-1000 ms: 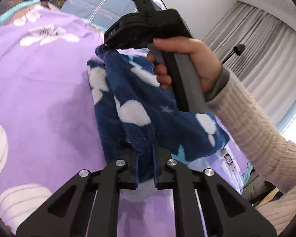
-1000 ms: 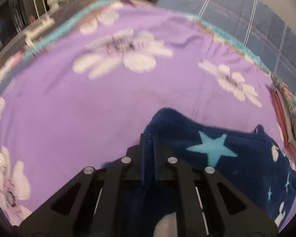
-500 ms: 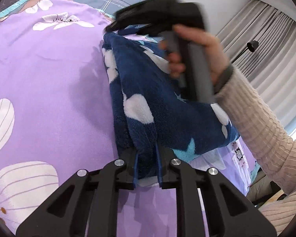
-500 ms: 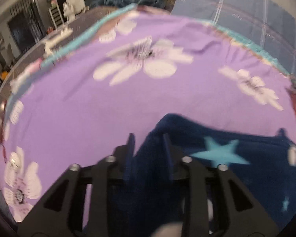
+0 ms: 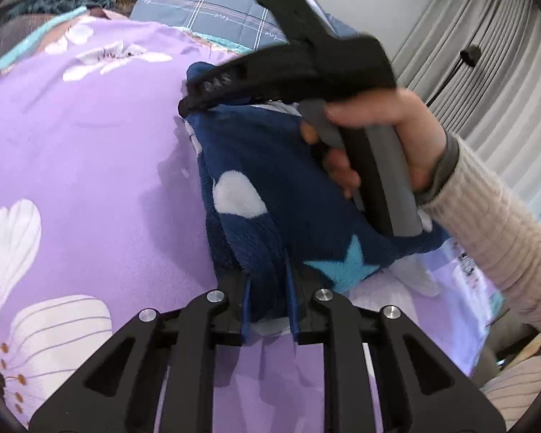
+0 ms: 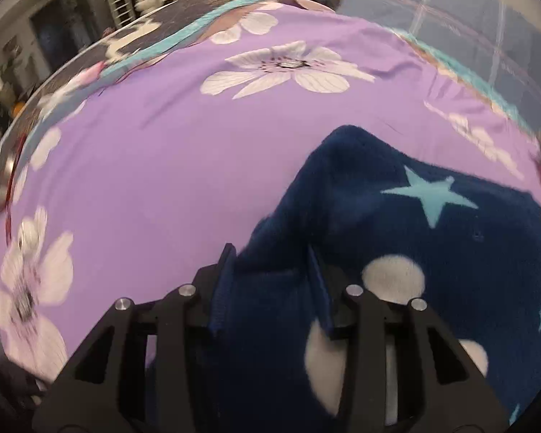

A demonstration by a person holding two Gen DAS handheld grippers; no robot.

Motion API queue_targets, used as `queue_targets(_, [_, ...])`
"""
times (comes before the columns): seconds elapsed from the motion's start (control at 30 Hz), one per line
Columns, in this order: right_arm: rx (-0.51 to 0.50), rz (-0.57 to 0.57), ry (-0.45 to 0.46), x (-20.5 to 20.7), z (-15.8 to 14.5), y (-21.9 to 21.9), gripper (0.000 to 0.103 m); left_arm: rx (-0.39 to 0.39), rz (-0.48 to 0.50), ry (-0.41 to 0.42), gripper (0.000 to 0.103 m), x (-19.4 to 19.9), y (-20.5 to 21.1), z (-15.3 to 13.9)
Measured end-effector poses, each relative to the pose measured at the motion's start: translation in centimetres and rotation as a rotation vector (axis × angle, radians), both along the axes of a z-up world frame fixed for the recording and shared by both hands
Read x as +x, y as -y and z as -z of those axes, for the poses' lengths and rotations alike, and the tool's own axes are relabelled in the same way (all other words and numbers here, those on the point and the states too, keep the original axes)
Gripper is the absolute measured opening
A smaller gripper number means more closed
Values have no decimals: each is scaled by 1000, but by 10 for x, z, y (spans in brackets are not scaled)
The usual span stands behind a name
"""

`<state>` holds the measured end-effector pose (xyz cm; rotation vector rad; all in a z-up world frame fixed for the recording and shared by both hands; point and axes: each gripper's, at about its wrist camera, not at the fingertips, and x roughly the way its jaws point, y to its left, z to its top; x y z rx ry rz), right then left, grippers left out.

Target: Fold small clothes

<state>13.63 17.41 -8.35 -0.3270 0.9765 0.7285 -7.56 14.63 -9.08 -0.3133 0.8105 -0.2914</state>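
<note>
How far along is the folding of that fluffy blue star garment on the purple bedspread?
The navy fleece garment already lies doubled over on the purple bedspread, so one fold looks done. In hand: the left hand-held gripper and the right hand-held gripper both have fleece between their fingers, and their jaws have just been opening, apparently letting go. Left: probably smoothing or another fold.

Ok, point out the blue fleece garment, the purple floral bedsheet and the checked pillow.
blue fleece garment (image 5: 299,195): left wrist view, its middle.
purple floral bedsheet (image 6: 169,166): right wrist view, bare part.
checked pillow (image 5: 212,14): left wrist view, its face.
</note>
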Motion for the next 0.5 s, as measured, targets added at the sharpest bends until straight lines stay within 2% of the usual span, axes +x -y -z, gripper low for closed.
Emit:
queue_targets(0.13, [-14,-48,63,-11,-8,0,44,44,6,-2,19,-2,5,-3])
queue_targets(0.2, [45,-28,66,-20,-24,21,44,60,12,6,20,-6,11,-5])
queue_targets(0.23, [75,-4,63,-25,-32,36,50,57,15,10,21,-10,9,-6])
queue_targets(0.33, [123,-13,138,-59,-57,74,58,38,-13,16,36,-20,-2,-8])
queue_targets(0.37, [114,-31,178,-75,-62,86,61,46,-39,22,47,-24,-8,-10])
queue_targets(0.43, [82,-74,223,-103,-62,100,61,80,-103,31,48,-33,-20,-14])
queue_targets(0.5, [56,-136,234,-133,-54,110,61,71,-137,31,48,-37,-30,-15])
